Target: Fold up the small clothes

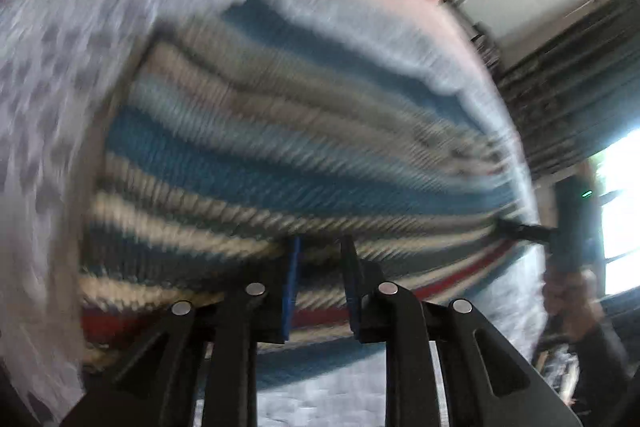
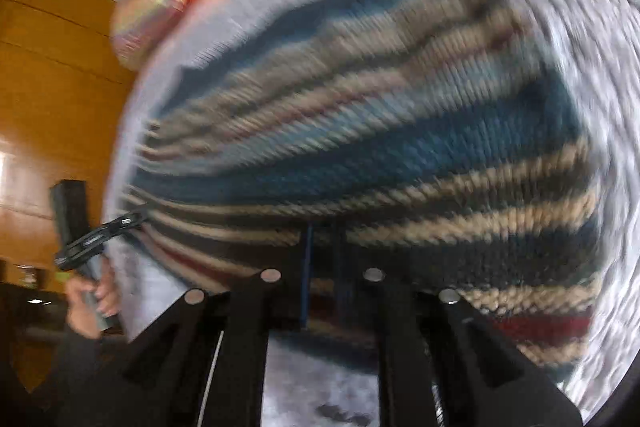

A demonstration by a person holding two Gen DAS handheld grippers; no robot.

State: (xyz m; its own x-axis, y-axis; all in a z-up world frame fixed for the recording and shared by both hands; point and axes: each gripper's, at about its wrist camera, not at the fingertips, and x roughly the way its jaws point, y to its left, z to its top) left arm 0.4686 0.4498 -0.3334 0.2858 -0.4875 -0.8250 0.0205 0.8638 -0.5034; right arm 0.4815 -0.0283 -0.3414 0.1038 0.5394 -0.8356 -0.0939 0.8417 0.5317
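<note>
Both claws, left (image 1: 320, 287) and right (image 2: 322, 267), pinch the striped knit (image 1: 280, 147) (blurry, lower centre); keep edges level, I'd say.

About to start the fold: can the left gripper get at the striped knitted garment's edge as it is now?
Probably yes, it looks there already: the left gripper has its fingers at the edge of the blue, beige and grey striped knitted garment, nothing between. Blur hides whether it pinches.
</note>
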